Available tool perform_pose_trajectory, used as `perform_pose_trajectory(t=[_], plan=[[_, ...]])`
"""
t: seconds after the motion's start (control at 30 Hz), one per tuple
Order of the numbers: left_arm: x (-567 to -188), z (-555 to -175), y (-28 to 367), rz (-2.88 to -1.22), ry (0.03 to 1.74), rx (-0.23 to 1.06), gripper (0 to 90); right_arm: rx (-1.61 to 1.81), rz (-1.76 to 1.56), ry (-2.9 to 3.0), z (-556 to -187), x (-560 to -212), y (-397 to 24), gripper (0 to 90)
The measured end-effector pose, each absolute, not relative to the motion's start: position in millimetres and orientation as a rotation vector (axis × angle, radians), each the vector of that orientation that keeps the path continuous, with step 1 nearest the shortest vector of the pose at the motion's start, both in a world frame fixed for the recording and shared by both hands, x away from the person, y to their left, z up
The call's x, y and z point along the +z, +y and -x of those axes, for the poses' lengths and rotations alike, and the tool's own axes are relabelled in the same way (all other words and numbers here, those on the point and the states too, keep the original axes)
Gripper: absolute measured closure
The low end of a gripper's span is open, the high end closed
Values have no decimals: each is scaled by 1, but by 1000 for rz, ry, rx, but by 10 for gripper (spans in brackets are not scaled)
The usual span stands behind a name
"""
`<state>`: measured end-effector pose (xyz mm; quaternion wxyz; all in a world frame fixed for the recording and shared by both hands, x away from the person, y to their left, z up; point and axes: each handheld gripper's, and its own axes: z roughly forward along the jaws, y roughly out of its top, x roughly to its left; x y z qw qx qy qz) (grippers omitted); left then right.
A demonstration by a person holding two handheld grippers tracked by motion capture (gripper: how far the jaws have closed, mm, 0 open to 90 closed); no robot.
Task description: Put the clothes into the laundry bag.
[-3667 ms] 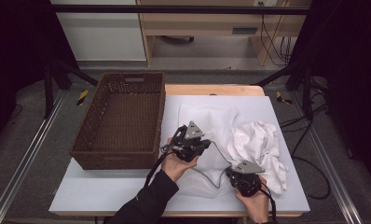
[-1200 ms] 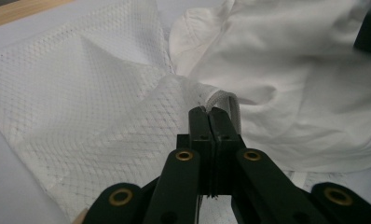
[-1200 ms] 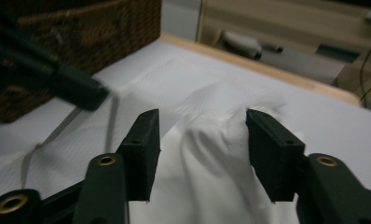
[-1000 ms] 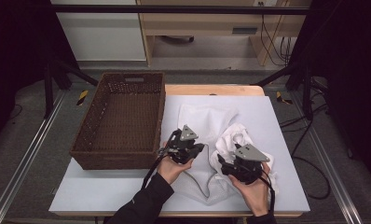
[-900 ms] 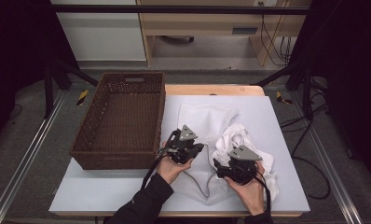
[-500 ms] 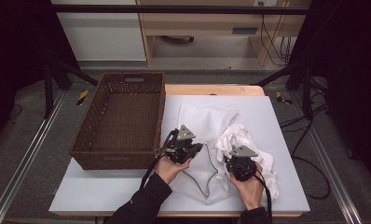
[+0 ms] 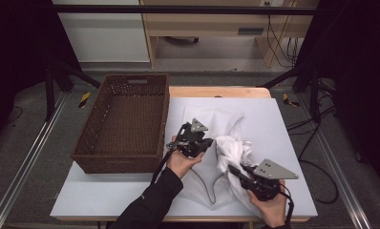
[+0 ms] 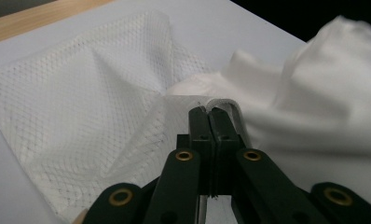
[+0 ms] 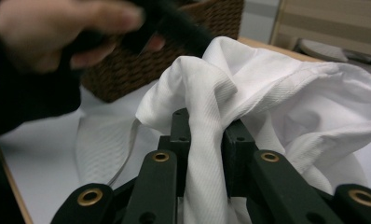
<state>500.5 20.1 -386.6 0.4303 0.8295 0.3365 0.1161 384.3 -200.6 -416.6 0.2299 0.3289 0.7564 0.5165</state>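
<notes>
A white mesh bag [image 7: 205,121] lies flat on the white table top [image 7: 107,195]. My left gripper [image 7: 210,142] is shut on the bag's hemmed rim [image 8: 221,101] and holds it a little off the surface. A crumpled white cloth [image 7: 233,148] is bunched just right of that gripper. My right gripper [image 7: 233,170] sits near the front edge, and its jaws have just been closing. They are now shut on a fold of the white cloth [image 9: 249,79], which runs down between them. In the left gripper view the mesh bag [image 8: 81,102] spreads left and the cloth [image 8: 323,102] rises at right.
A brown wicker basket [image 7: 121,161] stands at the left of the table, beside the left hand. Black frame legs and cables [image 7: 317,119] run past the table's right edge. A wooden strip [image 7: 216,91] borders the far side.
My right gripper has closed on the cloth and drawn back toward the front right, pulling the cloth up into a bunch. My left gripper has shifted slightly, still gripping the bag's rim.
</notes>
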Motion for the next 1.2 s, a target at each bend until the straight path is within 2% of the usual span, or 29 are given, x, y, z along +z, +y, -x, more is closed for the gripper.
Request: perform_pose_trajectory(t=[0.23, 0.43, 0.6, 0.8, 0.87, 0.93, 0.97, 1.03, 1.07, 1.1, 1.13, 1.2], plan=[[-382, -492, 18, -2071, 821, 272, 894, 1275, -940, 2240, -404, -445, -163, 765], [-394, -491, 25, -2067, 834, 251, 894, 1103, -1012, 2321, -428, -471, -138, 684], [-399, -492, 32, -2051, 849, 236, 894, 1230, -999, 2320, -421, -459, -145, 541], [-400, -490, 35, -2048, 844, 238, 893, 1410, -1024, 2107, -407, -414, -180, 389], [-400, -489, 36, -2045, 838, 241, 893, 1326, -1084, 2004, -415, -407, -189, 327], [-400, -488, 37, -2042, 837, 241, 893, 1297, -1111, 1982, -423, -408, -192, 308], [-401, -488, 37, -2041, 838, 241, 893, 1256, -1198, 1990, -441, -418, -193, 294], [-401, -488, 39, -2045, 834, 240, 893, 1236, -1242, 2038, -455, -431, -191, 323], [-402, -488, 39, -2043, 836, 237, 894, 1226, -1261, 2074, -462, -438, -188, 374], [-402, -488, 40, -2045, 834, 236, 893, 1206, -1266, 2110, -467, -444, -185, 459], [-402, -488, 40, -2047, 833, 237, 893, 1188, -1261, 2145, -470, -448, -183, 599], [-402, -488, 40, -2049, 834, 238, 894, 1185, -1257, 2182, -472, -452, -181, 776]])
